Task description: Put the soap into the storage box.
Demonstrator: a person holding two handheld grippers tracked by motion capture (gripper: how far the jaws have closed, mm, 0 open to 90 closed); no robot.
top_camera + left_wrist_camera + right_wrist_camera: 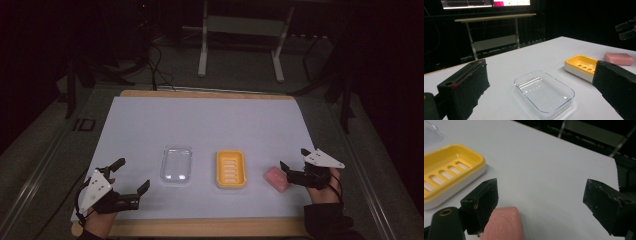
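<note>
A pink soap bar lies on the white table sheet, right of a yellow slotted soap dish. A clear plastic lid lies left of the dish. My right gripper hovers open just right of the soap, its near jaw above the bar's edge; the soap sits low between the jaws. My left gripper stands open at the front left, apart from the lid. From there the dish and soap lie beyond.
The white sheet covers a wooden board whose edge runs along the front. A metal stand rises behind the table in the dark. Monitors glow at the back in the left gripper view.
</note>
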